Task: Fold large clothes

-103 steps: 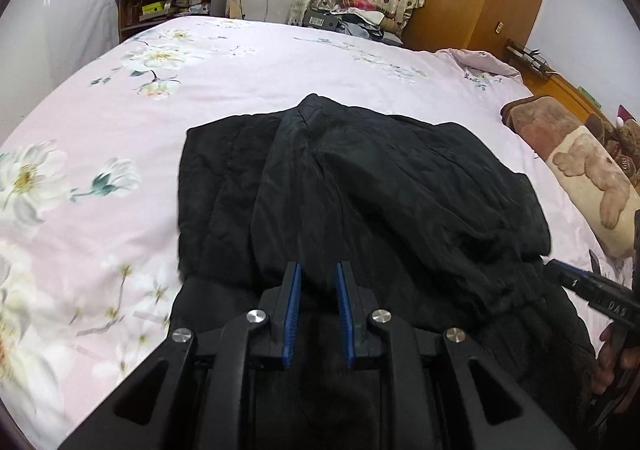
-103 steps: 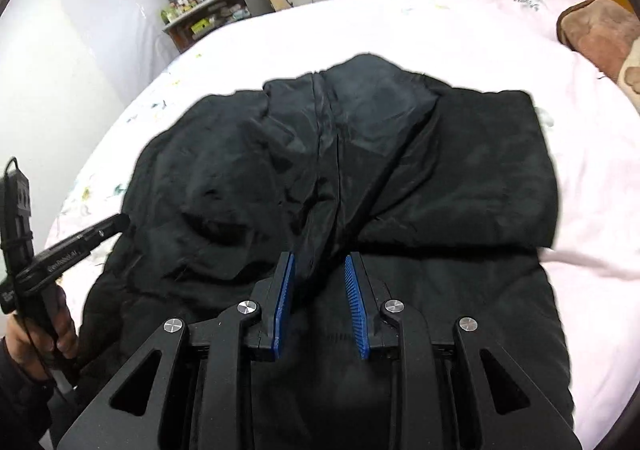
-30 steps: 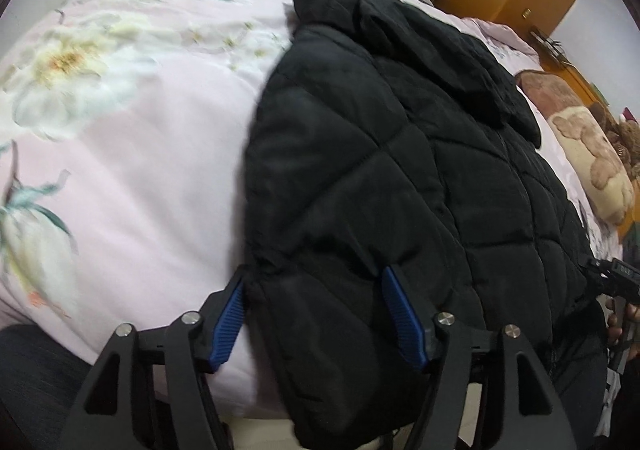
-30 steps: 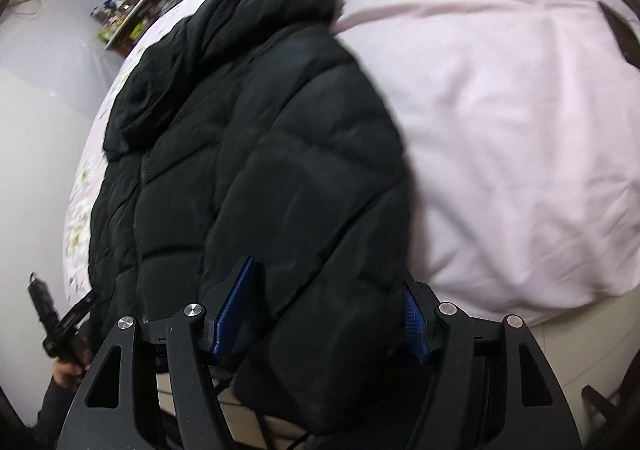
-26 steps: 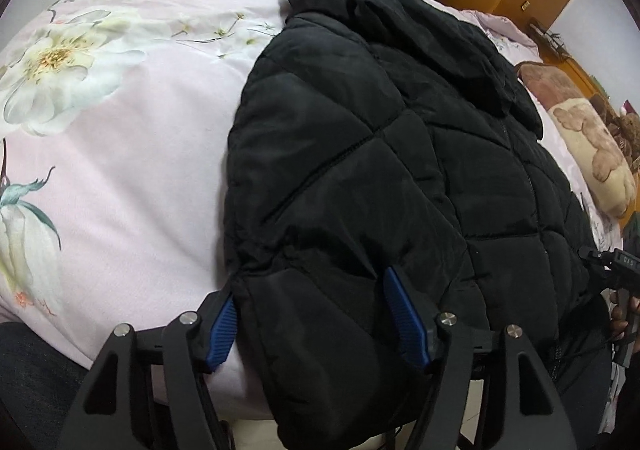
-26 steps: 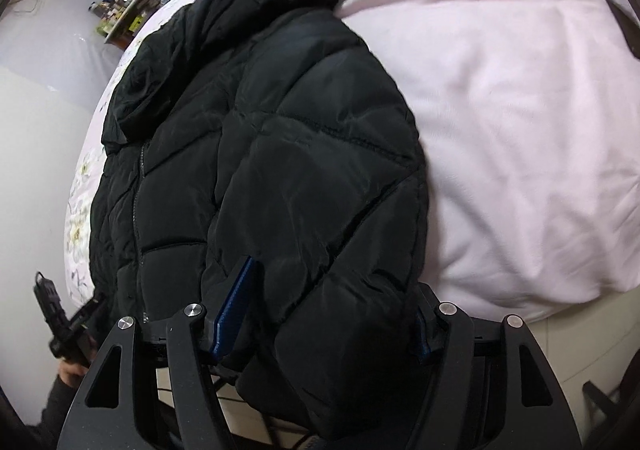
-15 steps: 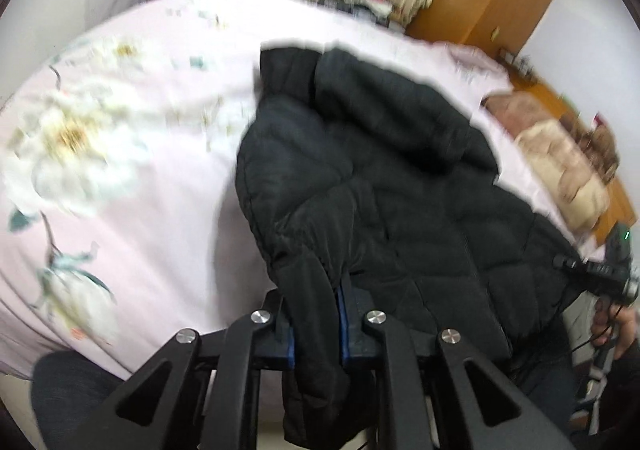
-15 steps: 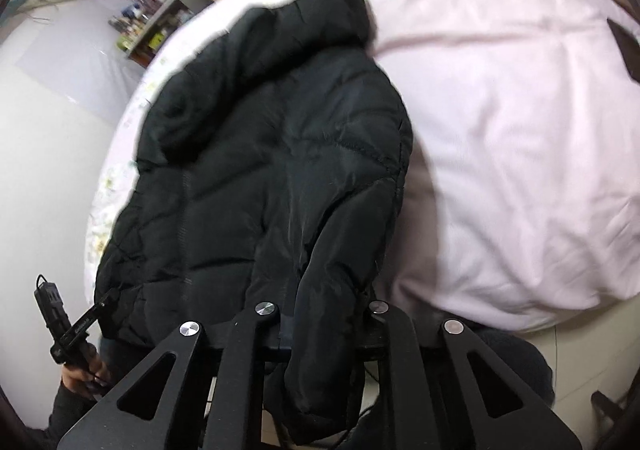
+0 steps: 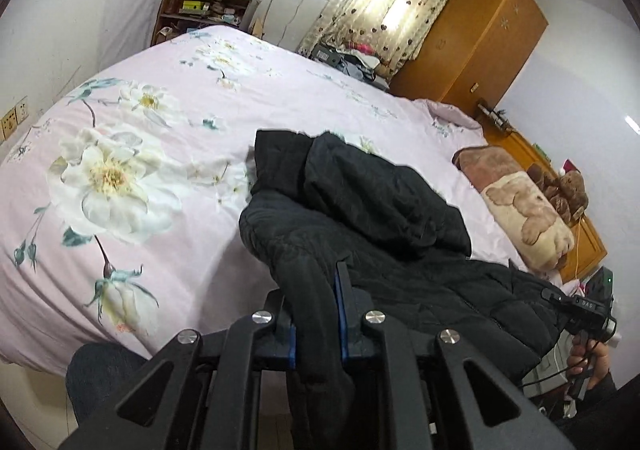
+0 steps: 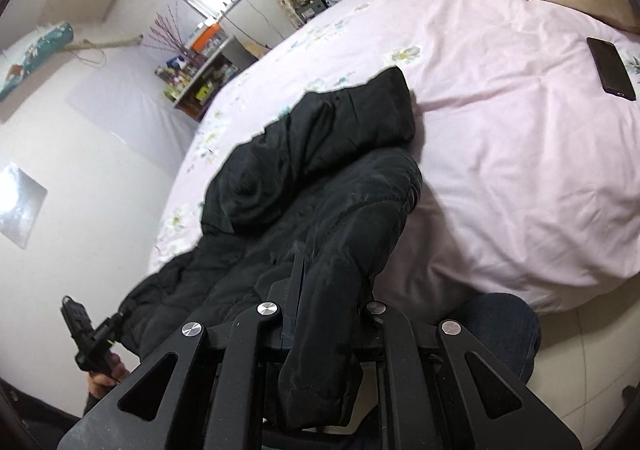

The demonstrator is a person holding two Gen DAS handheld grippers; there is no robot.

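The black padded jacket lies on the bed, its near hem raised off the bedding and its collar end resting at 12 o'clock from both tools. The left tool is pressed together on a fold of the hem's left corner; blue pads show either side of the cloth. The right tool pinches the opposite corner in the same way, the cloth bulging over its jaws. The jacket's long axis runs straight away from the tools, hem near, collar far, so a fold would likely carry the hem toward 12 o'clock. Each tool holds its own corner; neither is nearer the collar.

The bedding is pink with large white flowers. In the right wrist view a dark phone lies on the bed at 2 o'clock, well apart from the jacket. In the left wrist view a bear-patterned pillow sits at 2 o'clock, a wooden wardrobe and a patterned curtain beyond, and a cluttered shelf at 11 o'clock.
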